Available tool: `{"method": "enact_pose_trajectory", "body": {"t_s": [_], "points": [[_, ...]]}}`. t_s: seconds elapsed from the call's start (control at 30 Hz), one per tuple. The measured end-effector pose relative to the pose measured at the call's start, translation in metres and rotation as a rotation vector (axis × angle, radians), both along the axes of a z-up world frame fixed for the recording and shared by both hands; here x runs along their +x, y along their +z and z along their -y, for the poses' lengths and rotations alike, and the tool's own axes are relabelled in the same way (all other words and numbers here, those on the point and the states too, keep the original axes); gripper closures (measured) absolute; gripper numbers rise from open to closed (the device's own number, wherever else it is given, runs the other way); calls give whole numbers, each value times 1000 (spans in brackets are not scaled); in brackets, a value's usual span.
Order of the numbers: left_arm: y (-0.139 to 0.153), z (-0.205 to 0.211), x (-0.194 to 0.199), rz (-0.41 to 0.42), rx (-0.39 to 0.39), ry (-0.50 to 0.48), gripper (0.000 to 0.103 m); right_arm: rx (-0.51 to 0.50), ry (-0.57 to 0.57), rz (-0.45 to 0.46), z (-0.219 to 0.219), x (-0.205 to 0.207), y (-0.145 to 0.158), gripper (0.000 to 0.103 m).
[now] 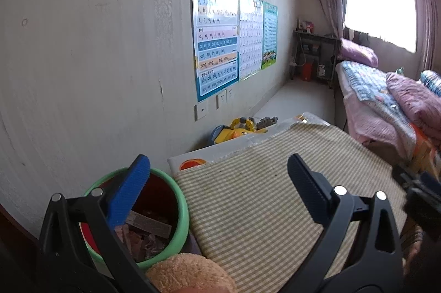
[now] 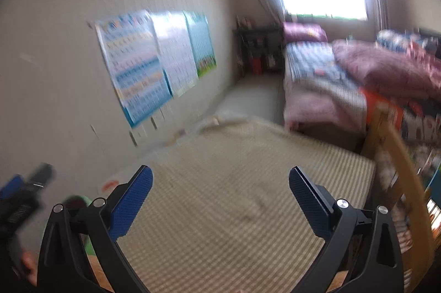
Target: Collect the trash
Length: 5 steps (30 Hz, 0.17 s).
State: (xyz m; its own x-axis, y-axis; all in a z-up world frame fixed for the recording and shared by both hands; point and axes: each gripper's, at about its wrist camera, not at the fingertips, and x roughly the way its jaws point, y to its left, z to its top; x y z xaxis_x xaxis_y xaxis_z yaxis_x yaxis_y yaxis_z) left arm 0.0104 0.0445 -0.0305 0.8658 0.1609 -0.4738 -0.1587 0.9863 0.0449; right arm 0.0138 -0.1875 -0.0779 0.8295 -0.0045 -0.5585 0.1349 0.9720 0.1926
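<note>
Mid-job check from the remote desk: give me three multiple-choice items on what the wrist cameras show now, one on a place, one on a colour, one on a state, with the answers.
1. Where does the bin stand relative to the striped cloth?
A. On its middle
B. At its left edge, near the wall
C. On the bed

2. What colour is the bin's rim?
A. Light green
B. Yellow
C. Black

3. How do the left gripper and right gripper stand?
A. Both open and empty
B. Both shut on trash
C. Left shut, right open

Answers:
1 B, the left wrist view shows the bin beside the cloth's left edge, close to the wall.
2 A, the rim is pale green around a red inside.
3 A, each view shows fingers spread wide with nothing between them.
</note>
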Motion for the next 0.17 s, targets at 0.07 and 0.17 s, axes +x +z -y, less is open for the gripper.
{"method": "enact_pose_trajectory", "body": {"t_s": [0.07, 0.17], "points": [[-7, -2, 3, -27, 0, -11, 5, -30, -34, -98, 15, 30, -32, 7], [-17, -6, 5, -53, 5, 0, 5, -31, -110, -211, 48, 73, -73, 7]]}}
